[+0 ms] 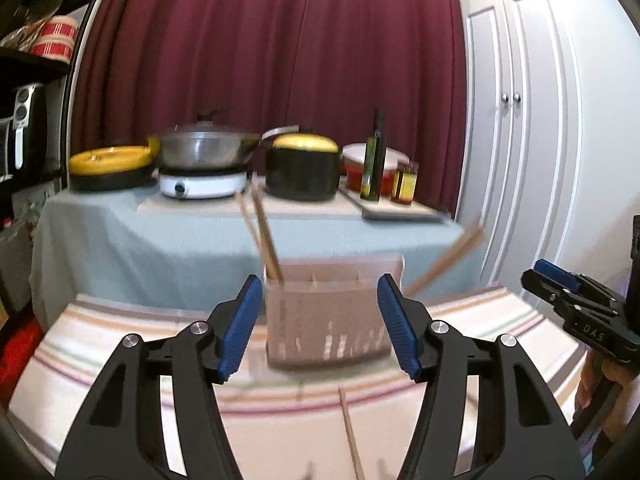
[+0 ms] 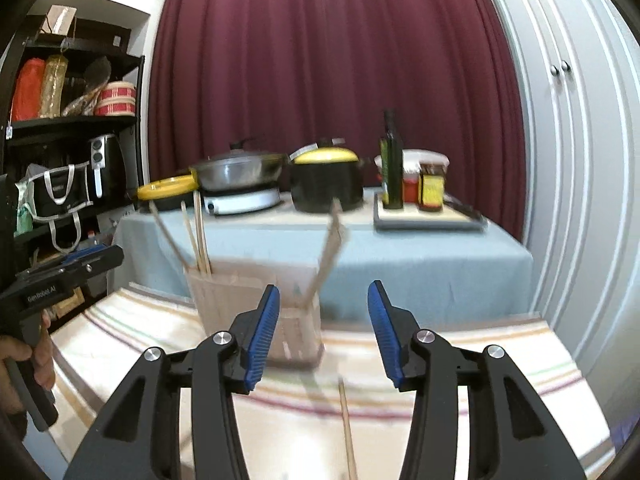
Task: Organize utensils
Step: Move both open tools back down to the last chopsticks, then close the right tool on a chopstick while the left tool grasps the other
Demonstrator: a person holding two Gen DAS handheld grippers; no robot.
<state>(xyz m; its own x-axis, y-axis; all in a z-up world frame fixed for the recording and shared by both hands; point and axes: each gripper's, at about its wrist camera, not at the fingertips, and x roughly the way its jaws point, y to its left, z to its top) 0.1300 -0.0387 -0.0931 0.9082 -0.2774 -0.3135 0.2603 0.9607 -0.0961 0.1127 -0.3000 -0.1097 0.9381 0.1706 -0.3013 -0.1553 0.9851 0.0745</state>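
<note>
A pale, see-through utensil holder [image 1: 326, 316] [image 2: 256, 312] stands on a striped cloth [image 1: 280, 408] [image 2: 460, 372]. Wooden chopsticks [image 1: 264, 228] [image 2: 198, 236] lean out of its left compartment, and another pair [image 1: 444, 258] [image 2: 330, 252] leans out to the right. One loose chopstick [image 1: 352, 436] [image 2: 347, 432] lies on the cloth near me. My left gripper [image 1: 318, 326] is open, its blue pads on either side of the holder and short of it. My right gripper [image 2: 324, 334] is open and empty, just right of the holder. Both views are blurred.
Behind, a table with a blue cloth [image 1: 160, 236] [image 2: 420, 252] carries a wok on a burner [image 1: 204, 156], a black pot with a yellow lid [image 1: 302, 168], an oil bottle [image 1: 374, 160] and jars. Black shelves [image 2: 72, 128] stand left, white cupboard doors [image 1: 520, 120] right.
</note>
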